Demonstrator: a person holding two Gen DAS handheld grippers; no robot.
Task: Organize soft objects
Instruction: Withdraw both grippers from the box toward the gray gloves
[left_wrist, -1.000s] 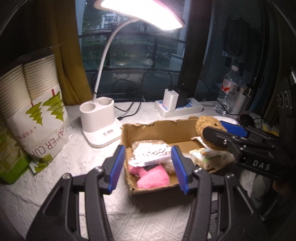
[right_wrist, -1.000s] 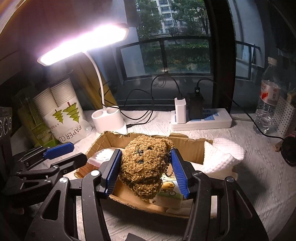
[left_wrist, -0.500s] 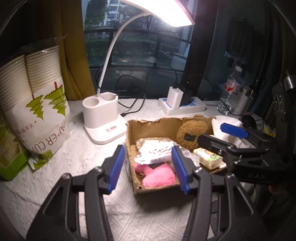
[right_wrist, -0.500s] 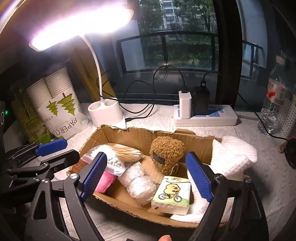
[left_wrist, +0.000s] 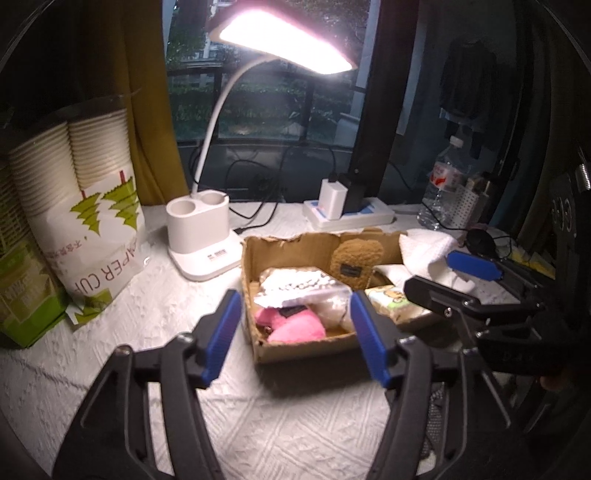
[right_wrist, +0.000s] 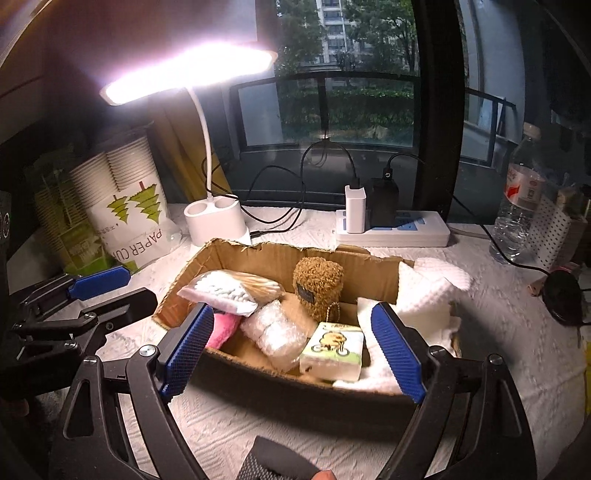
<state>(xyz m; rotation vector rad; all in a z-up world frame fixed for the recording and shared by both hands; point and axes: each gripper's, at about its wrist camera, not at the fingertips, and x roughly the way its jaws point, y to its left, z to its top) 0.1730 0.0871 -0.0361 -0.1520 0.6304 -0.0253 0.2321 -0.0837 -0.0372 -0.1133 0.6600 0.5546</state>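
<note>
Your left gripper (left_wrist: 295, 332) hovers with jaws spread wide and empty, low in front of the cardboard box (left_wrist: 306, 350); the pink plush (left_wrist: 295, 326) lies inside the box's left end, just beyond the gap. The brown plush bear (right_wrist: 317, 286) leans upright against the back wall, well past both sets of jaws. Your right gripper (right_wrist: 291, 350) is likewise wide open, holding nothing, framing the box's near wall (right_wrist: 295, 397).
</note>
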